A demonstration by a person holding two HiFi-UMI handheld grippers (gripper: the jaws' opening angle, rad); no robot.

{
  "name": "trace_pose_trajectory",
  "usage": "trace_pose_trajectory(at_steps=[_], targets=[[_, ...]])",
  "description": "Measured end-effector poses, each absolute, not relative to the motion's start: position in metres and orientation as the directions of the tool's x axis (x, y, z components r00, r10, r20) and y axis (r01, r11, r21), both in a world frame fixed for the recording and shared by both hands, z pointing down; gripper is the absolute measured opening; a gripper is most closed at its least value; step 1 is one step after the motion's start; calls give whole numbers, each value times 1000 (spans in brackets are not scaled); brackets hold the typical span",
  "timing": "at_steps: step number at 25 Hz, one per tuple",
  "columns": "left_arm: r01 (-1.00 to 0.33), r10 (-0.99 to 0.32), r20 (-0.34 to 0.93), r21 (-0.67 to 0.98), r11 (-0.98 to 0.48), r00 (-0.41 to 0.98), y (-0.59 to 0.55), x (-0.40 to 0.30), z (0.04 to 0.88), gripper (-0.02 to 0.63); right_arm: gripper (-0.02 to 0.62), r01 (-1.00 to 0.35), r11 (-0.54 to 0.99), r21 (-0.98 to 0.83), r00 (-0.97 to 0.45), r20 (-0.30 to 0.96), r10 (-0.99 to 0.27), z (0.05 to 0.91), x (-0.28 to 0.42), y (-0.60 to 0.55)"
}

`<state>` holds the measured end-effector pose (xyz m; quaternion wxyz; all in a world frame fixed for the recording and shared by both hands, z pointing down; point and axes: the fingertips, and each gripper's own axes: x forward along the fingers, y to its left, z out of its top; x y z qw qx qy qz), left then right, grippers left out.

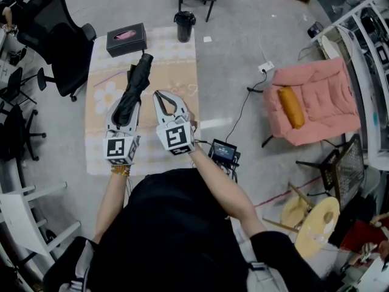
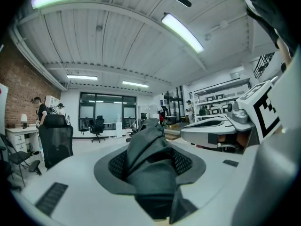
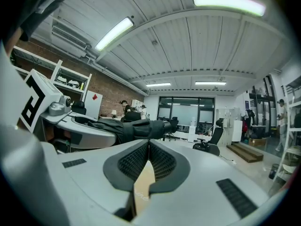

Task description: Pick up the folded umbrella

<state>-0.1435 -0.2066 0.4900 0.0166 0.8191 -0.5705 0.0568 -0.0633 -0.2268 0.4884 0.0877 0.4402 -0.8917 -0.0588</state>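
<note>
Looking down through the head view, I have the left gripper [image 1: 126, 108] clamped on the black folded umbrella [image 1: 135, 84]. It sits left of centre in the frame, and the umbrella runs from the jaws toward the upper middle, over the beige flower-patterned mat [image 1: 176, 50] spread on the grey floor. In the left gripper view the dark ribbed pads [image 2: 184, 161] press on bunched black fabric [image 2: 148, 149] from both sides, so that grip is firm on the umbrella's body. The right gripper [image 1: 157, 94] sits just beside it, at centre frame, with its jaws pressed together at the tips and nothing between them. The right gripper view confirms this: the pads [image 3: 162, 161] meet, and only a sliver of beige mat shows through the gap below them. From that same view I see the umbrella [image 3: 136, 128] lying roughly level at left of centre, sticking out past the other gripper. At the mat's far edge, in the upper left of the head view, rests a black rectangular box with a pink patch on top [image 1: 126, 39], and a black lidded cup [image 1: 185, 26] stands to its right. A pink padded lounge chair [image 1: 322, 102] carrying an orange cushion [image 1: 292, 107] occupies the right side.
</note>
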Motion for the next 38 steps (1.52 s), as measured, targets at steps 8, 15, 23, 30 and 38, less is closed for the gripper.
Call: trace_pose_trajectory(at_steps=[8, 15, 23, 30, 38], targets=[[-936, -931, 118, -35, -350, 344, -205, -144, 492, 193, 17, -764, 622, 172, -609, 126, -783, 493, -69, -222], [-934, -929, 122, -32, -355, 349, -206, -144, 497, 193, 16, -765, 623, 164, -608, 135, -782, 496, -69, -223], [-932, -926, 127, -36, -362, 355, -204, -140, 497, 193, 17, -762, 623, 177, -608, 134, -782, 498, -68, -222], [-930, -925, 127, -37, -365, 358, -207, -140, 495, 193, 16, -761, 626, 172, -611, 136, -780, 497, -69, -224], [-930, -925, 127, -35, -366, 359, -205, -138, 497, 193, 15, -759, 626, 180, -611, 137, -780, 499, -68, -223]])
